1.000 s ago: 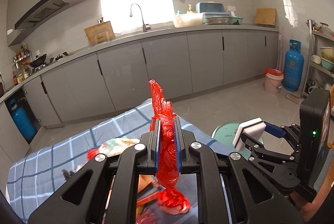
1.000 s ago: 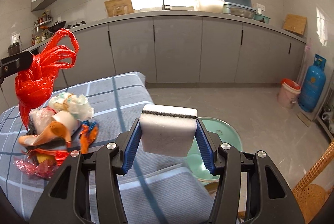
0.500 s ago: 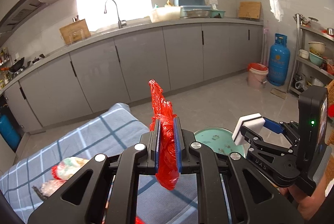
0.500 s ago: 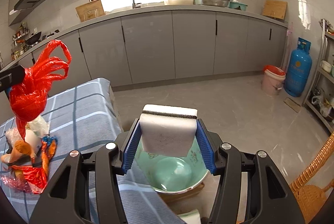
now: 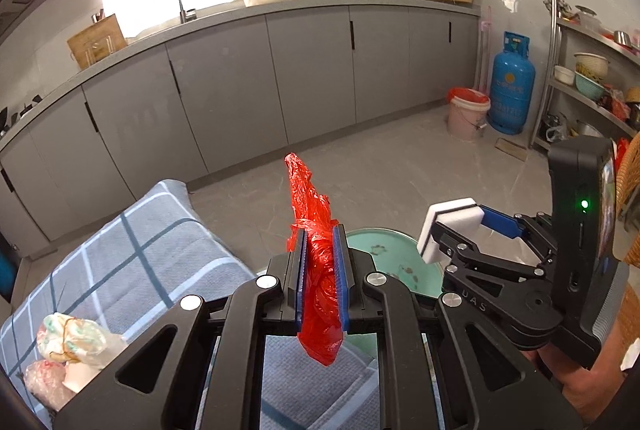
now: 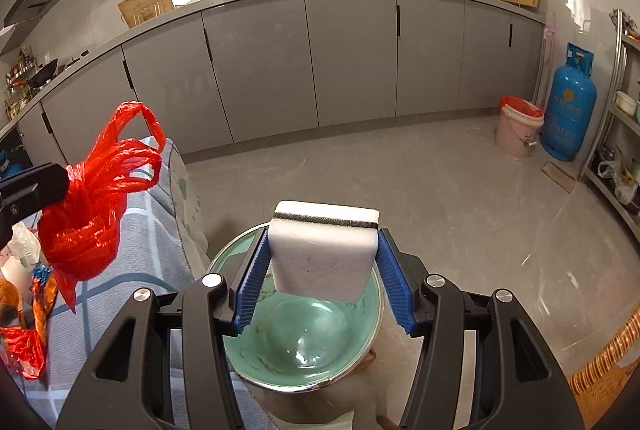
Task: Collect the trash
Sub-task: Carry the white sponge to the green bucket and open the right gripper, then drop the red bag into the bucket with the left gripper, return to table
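Red plastic fills the narrow gap of the left gripper (image 5: 320, 266): its blue pads are clamped together on a crumpled red bag (image 5: 318, 270), which sticks up above the fingertips and hangs in a bunch below them. From the right wrist view the same red bag (image 6: 86, 213) shows at the left edge as a knotted bundle with looped handles, held in the air over the edge of a table covered by a grey checked cloth (image 6: 136, 230). The right gripper (image 6: 322, 270) holds a white sponge (image 6: 322, 250) with a dark stripe near its top; the blue pads press its two sides, so it is gripped at about half width. The sponge hangs directly above a pale green bowl (image 6: 360, 342) that stands beside the table, lower than the cloth. In the left wrist view the right gripper (image 5: 460, 226) and its sponge (image 5: 450, 226) are just to the right of the bag, over the same bowl (image 5: 380, 254). More rubbish (image 5: 72, 342), wrappers and crumpled plastic, lies on the cloth at the lower left. A hand (image 5: 576, 386) grasps the right gripper's handle.
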Demonstrator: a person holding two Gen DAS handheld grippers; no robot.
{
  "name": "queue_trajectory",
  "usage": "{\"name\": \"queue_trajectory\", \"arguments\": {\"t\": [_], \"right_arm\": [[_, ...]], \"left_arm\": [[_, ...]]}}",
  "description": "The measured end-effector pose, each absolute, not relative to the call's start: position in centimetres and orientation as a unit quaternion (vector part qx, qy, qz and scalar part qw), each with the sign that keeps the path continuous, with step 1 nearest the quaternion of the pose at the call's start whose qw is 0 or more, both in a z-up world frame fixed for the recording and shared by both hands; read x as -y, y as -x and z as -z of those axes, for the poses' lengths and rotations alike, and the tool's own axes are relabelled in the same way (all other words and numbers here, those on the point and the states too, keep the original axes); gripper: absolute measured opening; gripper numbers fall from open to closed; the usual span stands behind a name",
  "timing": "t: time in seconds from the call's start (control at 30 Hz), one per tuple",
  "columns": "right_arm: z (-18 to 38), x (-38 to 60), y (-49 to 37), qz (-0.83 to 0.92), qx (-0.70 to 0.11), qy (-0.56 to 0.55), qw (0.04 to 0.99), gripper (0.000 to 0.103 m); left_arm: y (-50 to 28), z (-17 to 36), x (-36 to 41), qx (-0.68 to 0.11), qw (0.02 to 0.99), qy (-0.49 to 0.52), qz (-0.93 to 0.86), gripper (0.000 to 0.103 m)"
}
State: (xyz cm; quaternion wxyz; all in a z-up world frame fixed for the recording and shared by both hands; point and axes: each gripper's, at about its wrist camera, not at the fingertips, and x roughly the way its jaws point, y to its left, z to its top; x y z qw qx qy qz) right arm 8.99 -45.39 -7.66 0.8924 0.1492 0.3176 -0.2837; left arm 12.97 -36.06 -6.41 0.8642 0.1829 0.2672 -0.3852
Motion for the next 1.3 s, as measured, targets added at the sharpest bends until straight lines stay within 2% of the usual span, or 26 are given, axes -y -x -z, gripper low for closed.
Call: {"name": "queue_trajectory", "arguments": {"t": [0.13, 0.17, 0.2, 0.23, 0.27, 0.3, 0.4, 0.57, 0.67, 1.03, 1.3], "right_arm": [[8.4, 46.5, -9.7, 0.283, -0.320, -0.153, 0.891, 0.056], [8.7, 46.8, -9.9, 0.282, -0.320, -0.153, 0.891, 0.056], [8.9, 47.0, -10.1, 0.279, -0.321, -0.155, 0.892, 0.061], [9.1, 47.1, -10.1, 0.278, -0.320, -0.157, 0.892, 0.066], [9.3, 47.2, -10.1, 0.282, -0.318, -0.157, 0.892, 0.075], [9.5, 47.4, -10.1, 0.286, -0.317, -0.157, 0.890, 0.078], [9.8, 47.9, -9.7, 0.296, -0.318, -0.166, 0.885, 0.077], [9.2, 47.8, -8.5, 0.306, -0.312, -0.178, 0.882, 0.077], [8.6, 47.3, -7.9, 0.307, -0.307, -0.181, 0.883, 0.077], [6.3, 42.2, -6.9, 0.286, -0.295, -0.187, 0.892, 0.078], [5.2, 36.3, -7.8, 0.244, -0.296, -0.177, 0.906, 0.081]], "left_arm": [[-13.5, 7.2, 37.1, -0.274, 0.860, -0.186, 0.387, 0.015], [-13.5, 7.4, 37.4, -0.276, 0.859, -0.187, 0.389, 0.018], [-13.6, 7.5, 37.5, -0.276, 0.858, -0.189, 0.389, 0.021], [-13.6, 7.7, 37.8, -0.275, 0.859, -0.193, 0.386, 0.035], [-13.7, 7.8, 37.8, -0.274, 0.860, -0.195, 0.384, 0.049], [-13.7, 7.9, 37.7, -0.274, 0.861, -0.195, 0.381, 0.052], [-13.9, 8.0, 37.4, -0.272, 0.865, -0.200, 0.370, 0.056], [-14.5, 7.3, 35.6, -0.266, 0.879, -0.195, 0.345, 0.072], [-14.5, 6.7, 34.2, -0.264, 0.885, -0.184, 0.336, 0.078], [-13.0, 4.8, 28.7, -0.256, 0.897, -0.170, 0.317, 0.086], [-12.5, 3.3, 22.2, -0.239, 0.915, -0.164, 0.280, 0.086]]}}
